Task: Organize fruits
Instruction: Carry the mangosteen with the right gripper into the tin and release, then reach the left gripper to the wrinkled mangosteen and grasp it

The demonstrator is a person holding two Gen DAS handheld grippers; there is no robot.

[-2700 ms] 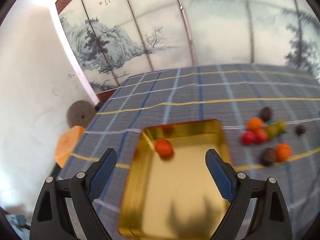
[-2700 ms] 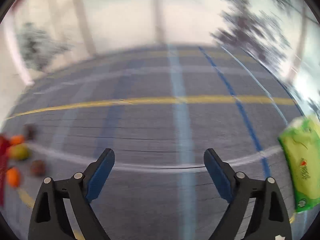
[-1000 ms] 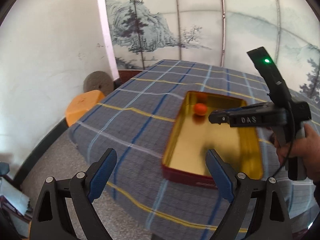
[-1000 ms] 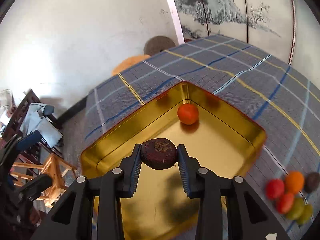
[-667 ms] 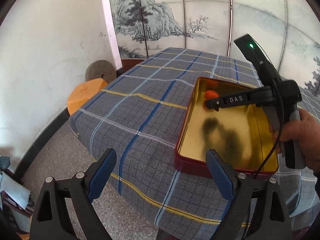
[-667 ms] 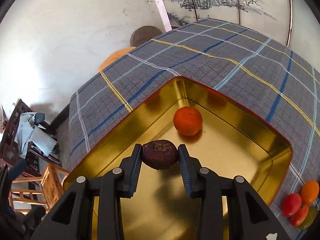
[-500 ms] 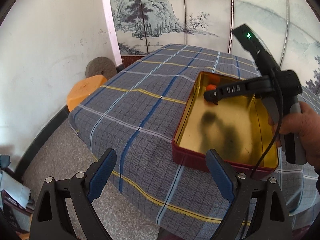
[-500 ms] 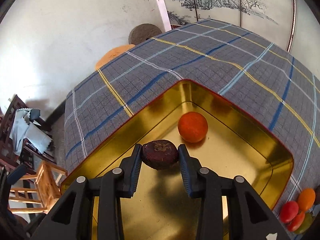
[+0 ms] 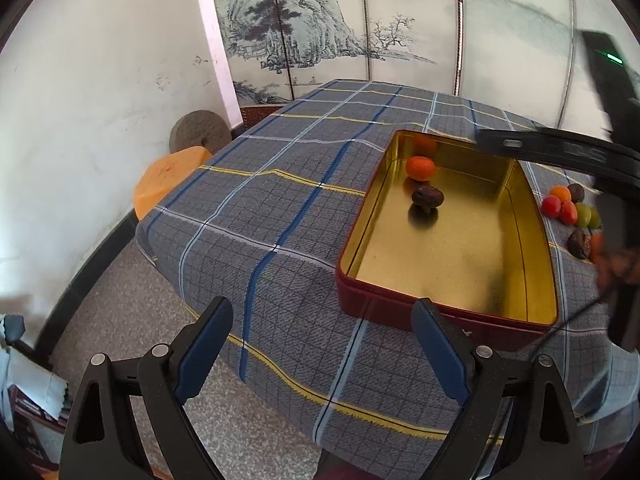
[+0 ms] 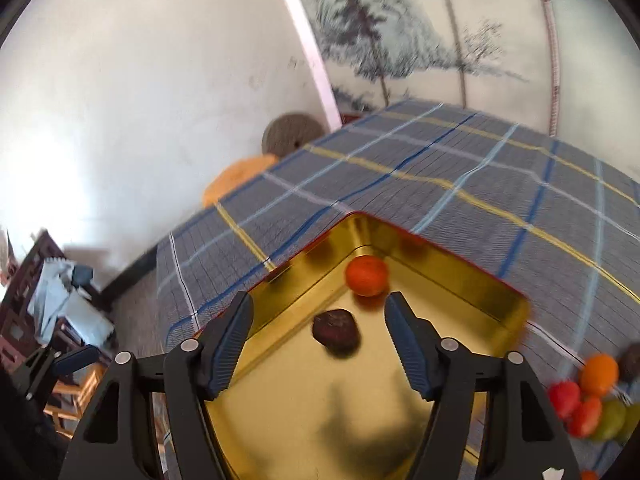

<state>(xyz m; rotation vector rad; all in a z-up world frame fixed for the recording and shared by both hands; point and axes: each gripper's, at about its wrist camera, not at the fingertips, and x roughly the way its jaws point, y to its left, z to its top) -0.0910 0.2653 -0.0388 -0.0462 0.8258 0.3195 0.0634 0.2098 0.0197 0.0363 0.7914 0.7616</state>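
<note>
Right claw [image 10: 318, 336]: jaws opening, dark fruit [image 10: 335, 333] loose between them, untouched.
Left claw [image 9: 322, 354]: wide open, empty.
Fruit: in tin [image 9: 440, 312], near orange one [image 9: 420, 168] by far corner.
Handling: probably light, round, rolls; pinch across its middle.

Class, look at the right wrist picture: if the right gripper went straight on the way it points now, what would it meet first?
Most likely the dark brown fruit, which lies loose on the gold floor of the tin between the opening jaws of the right gripper. The orange fruit sits farther along. Depth is hard to judge here.
</note>
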